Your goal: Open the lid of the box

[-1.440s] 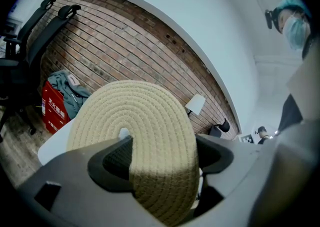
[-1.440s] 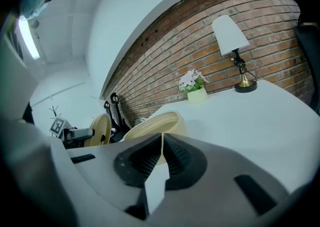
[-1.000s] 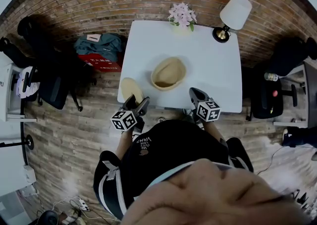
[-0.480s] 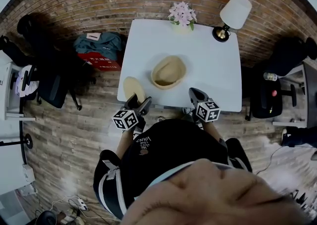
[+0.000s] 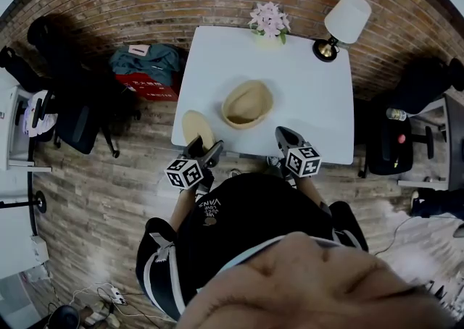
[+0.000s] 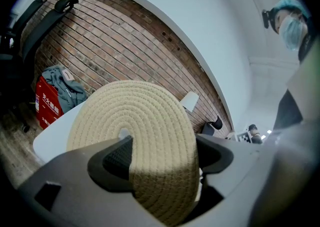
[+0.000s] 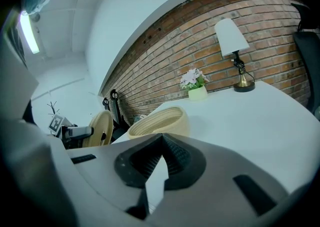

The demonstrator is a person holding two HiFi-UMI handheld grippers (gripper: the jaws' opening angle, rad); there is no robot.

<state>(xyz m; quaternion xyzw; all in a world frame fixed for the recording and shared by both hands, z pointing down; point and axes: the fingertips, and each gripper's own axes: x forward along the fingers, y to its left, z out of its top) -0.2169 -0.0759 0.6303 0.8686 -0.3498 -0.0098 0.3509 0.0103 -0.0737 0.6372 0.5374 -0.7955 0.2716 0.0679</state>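
An open woven basket [image 5: 247, 103] [image 7: 160, 121] sits in the middle of the white table [image 5: 304, 81]. Its round woven lid [image 5: 194, 127] [image 6: 140, 136] is held on edge at the table's near left corner, off the basket. My left gripper [image 5: 203, 148] [image 6: 165, 153] is shut on the lid's rim. The right gripper view also shows the lid [image 7: 101, 128] left of the basket. My right gripper [image 5: 281, 134] [image 7: 161, 158] hovers over the table's near edge, right of the basket, shut with nothing in it.
A lamp [image 5: 344, 19] and a pot of pink flowers [image 5: 267, 23] stand at the table's far edge by the brick wall. A red box with clothes [image 5: 148, 74] and black chairs [image 5: 72, 110] are on the floor to the left; another black chair [image 5: 395, 143] is to the right.
The left gripper and lid have edged very slightly toward the table. The right gripper stays where it was.
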